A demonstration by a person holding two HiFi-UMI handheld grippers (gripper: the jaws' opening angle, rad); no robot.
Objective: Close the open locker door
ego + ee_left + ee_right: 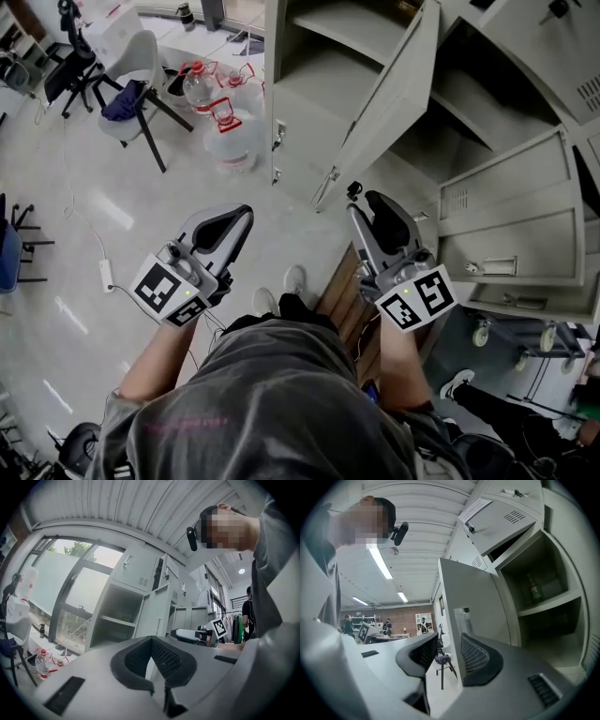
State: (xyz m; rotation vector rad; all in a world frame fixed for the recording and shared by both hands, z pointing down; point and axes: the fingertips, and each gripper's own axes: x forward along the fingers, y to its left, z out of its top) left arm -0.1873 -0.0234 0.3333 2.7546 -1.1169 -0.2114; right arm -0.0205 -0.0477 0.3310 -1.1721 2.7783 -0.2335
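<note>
This looks like an open-plan lab or workshop hall. Grey sheet-metal lockers [525, 216] line one side and tall glazed windows [61, 588] another. Long fluorescent strip lights [379, 562] run under a ribbed white ceiling [140, 508]. There is a red brick back wall [405, 620]. Clear plastic water jugs [228, 131] stand on the pale polished floor [84, 206] beside a white plastic chair [141, 56].

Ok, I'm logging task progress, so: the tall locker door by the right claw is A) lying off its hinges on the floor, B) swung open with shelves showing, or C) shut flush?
B: the locker door stands swung out, with the shelves visible behind it and the open right claw near its edge.
</note>
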